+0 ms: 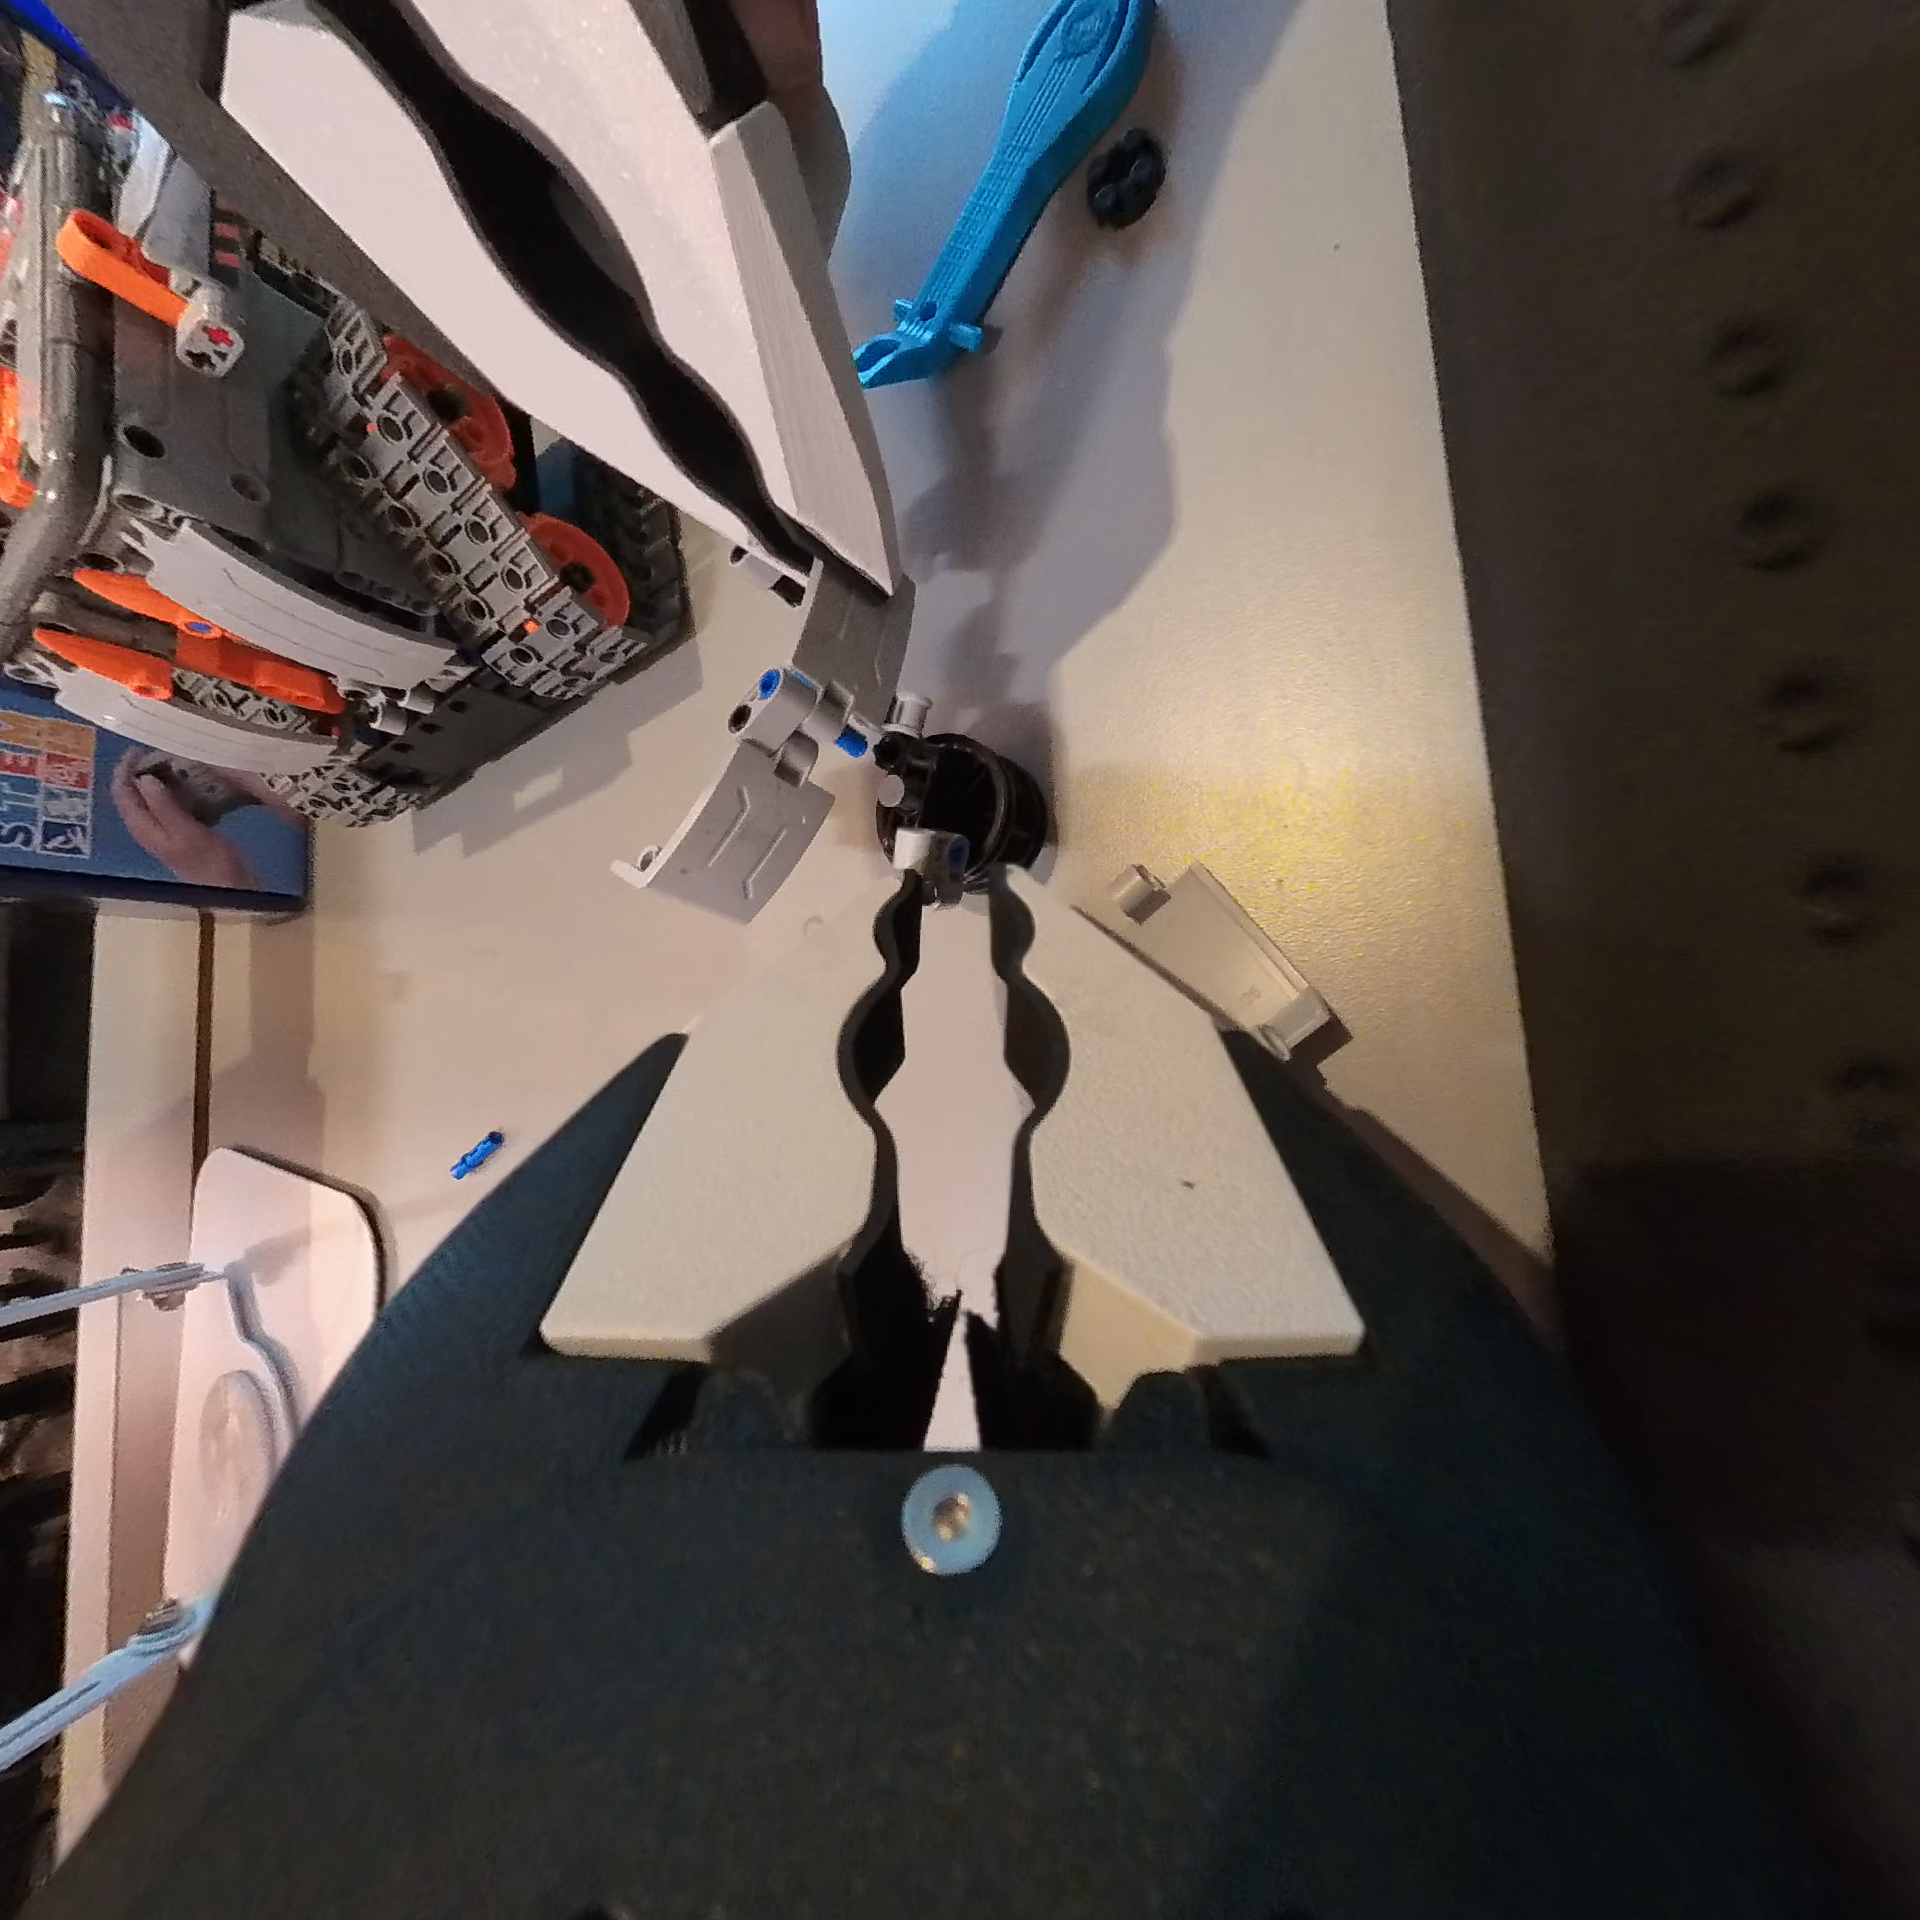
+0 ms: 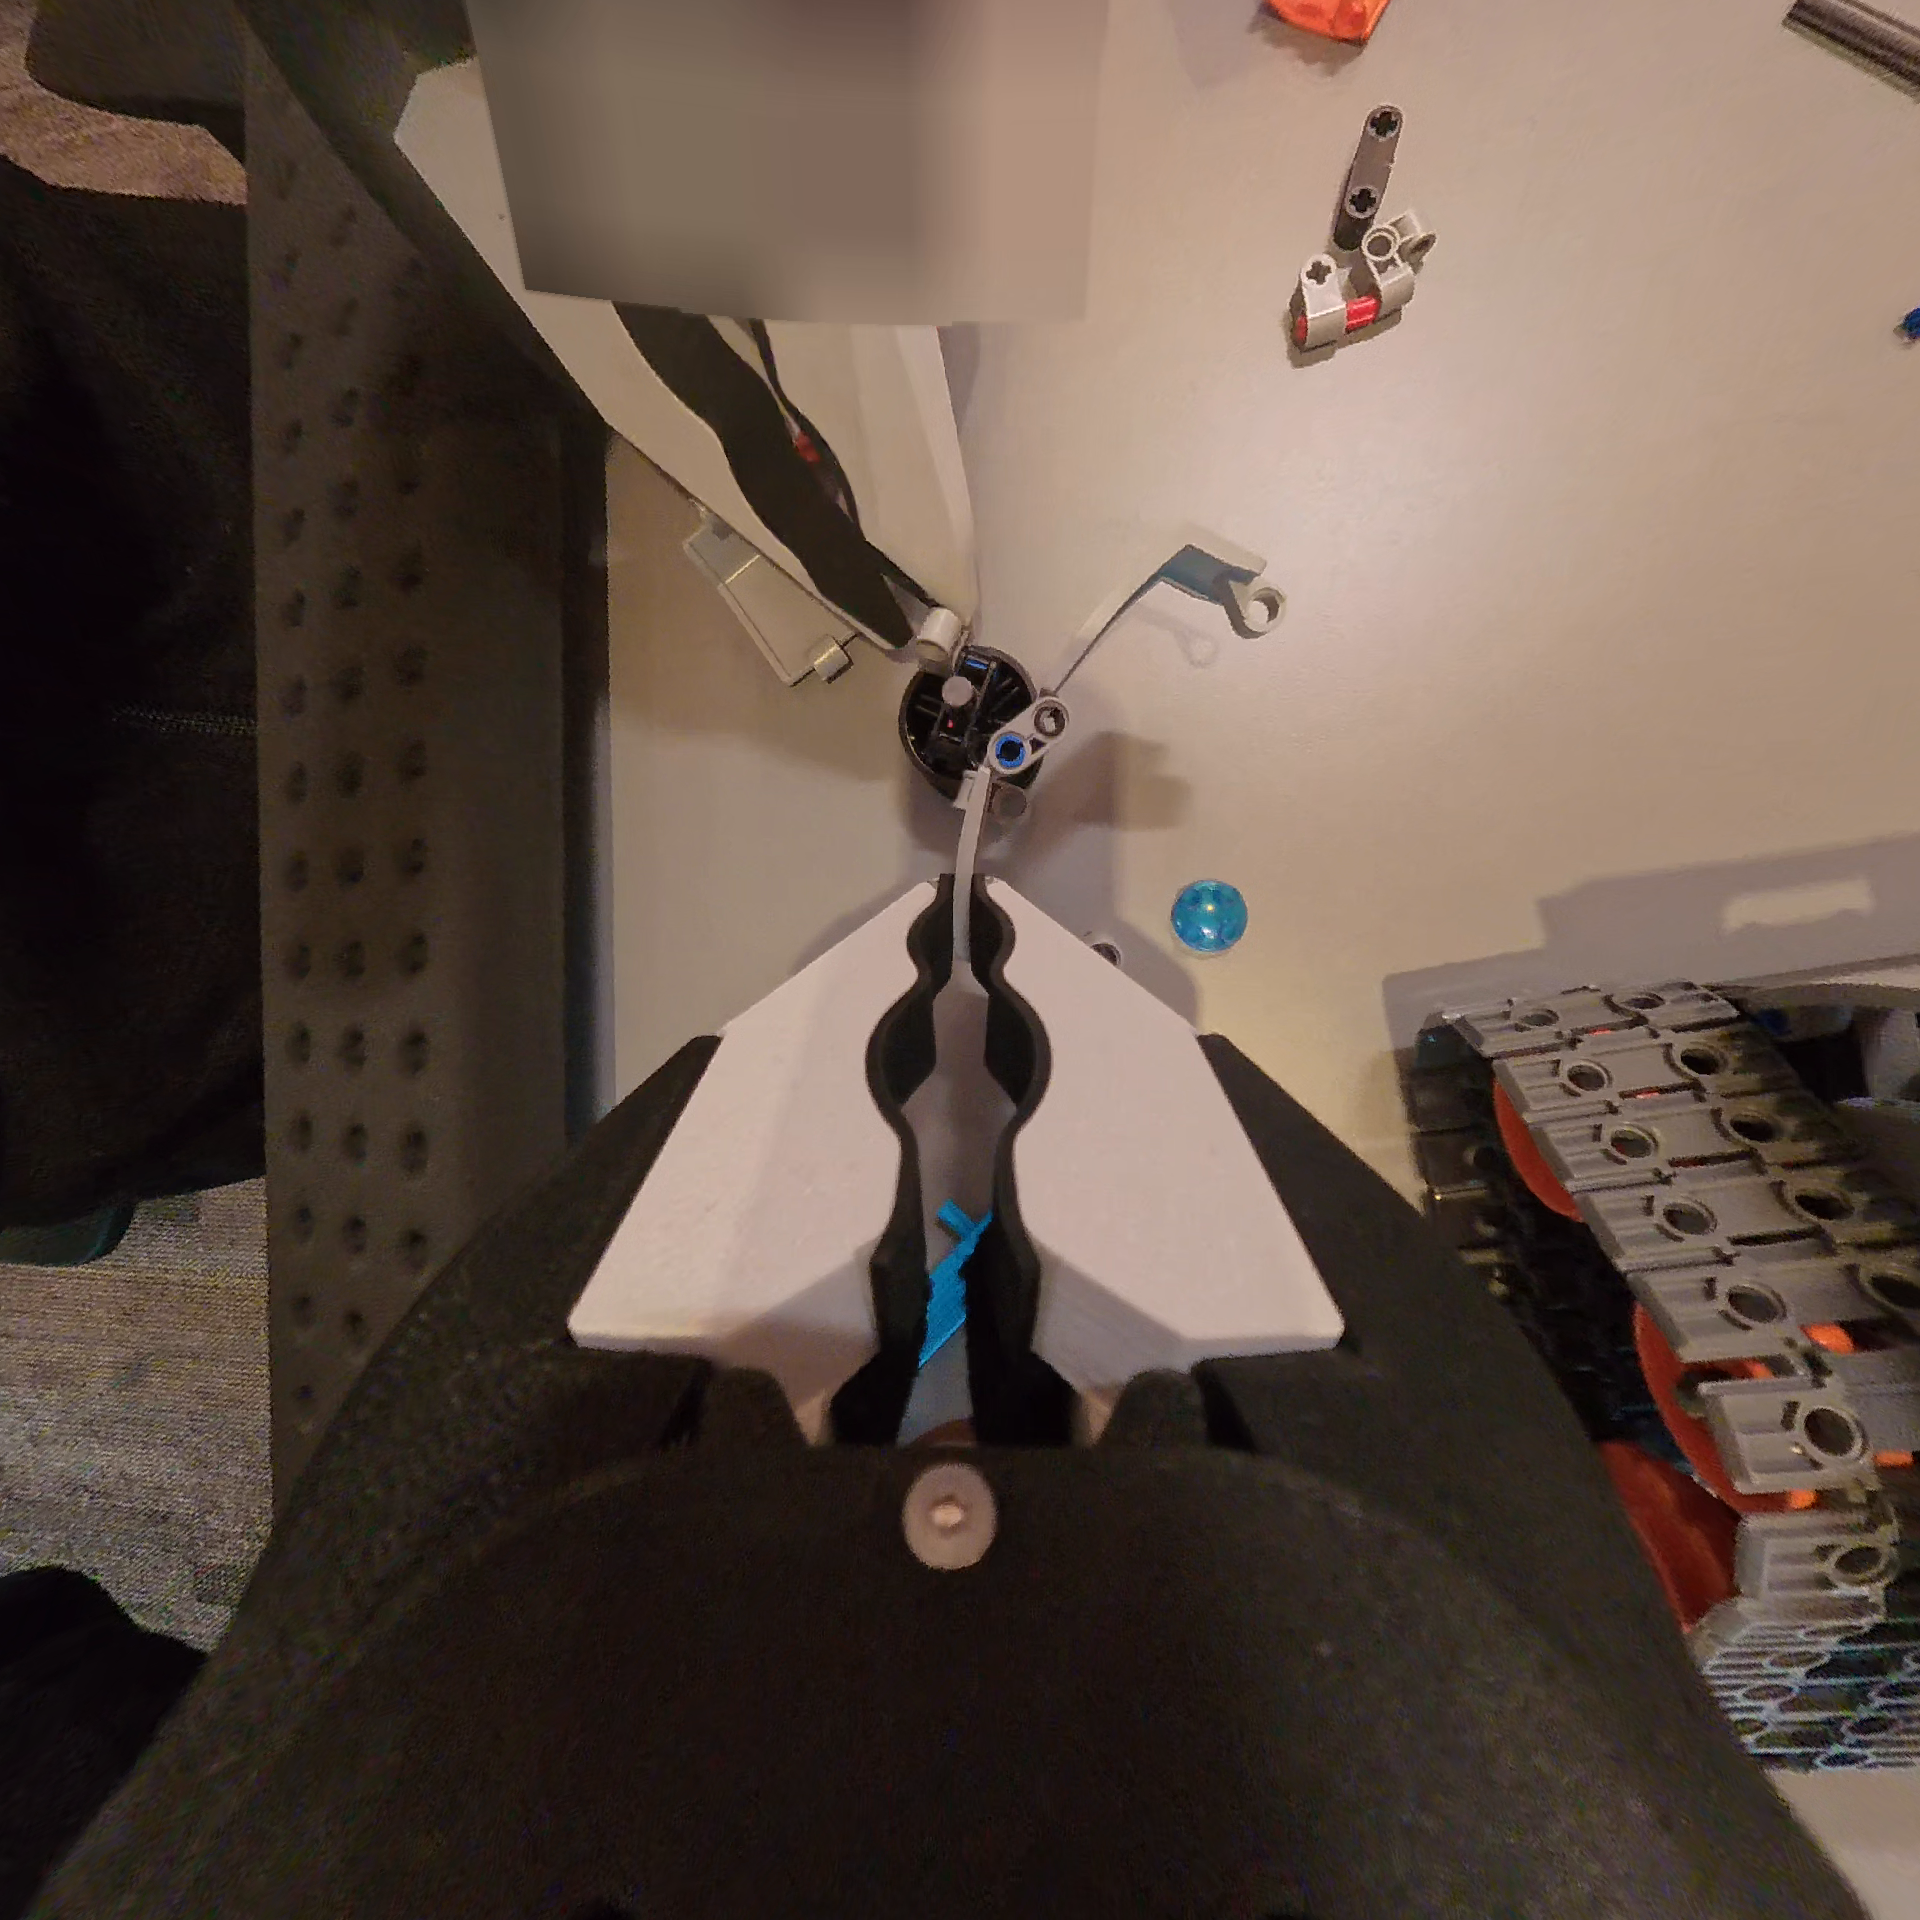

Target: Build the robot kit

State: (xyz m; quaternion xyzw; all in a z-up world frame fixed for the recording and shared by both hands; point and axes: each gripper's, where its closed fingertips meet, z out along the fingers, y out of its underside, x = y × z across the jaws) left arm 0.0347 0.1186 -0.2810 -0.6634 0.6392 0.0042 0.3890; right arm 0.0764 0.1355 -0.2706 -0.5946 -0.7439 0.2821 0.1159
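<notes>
The left gripper (image 1: 951,883) pinches a small grey peg on the black hub (image 1: 961,800) directly ahead; the right gripper (image 2: 961,883), opposite, clamps the hub's grey curved panel (image 2: 968,862) lengthwise.

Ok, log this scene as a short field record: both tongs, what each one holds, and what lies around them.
left tongs: shut on grey connector at the black hub
right tongs: shut on grey curved panel, seen edge-on, joined to the hub
surface: white table
nearby: blue tool, loose grey panel, blue round stud
off to one side: tracked model, grey treads, orange wheels
</notes>
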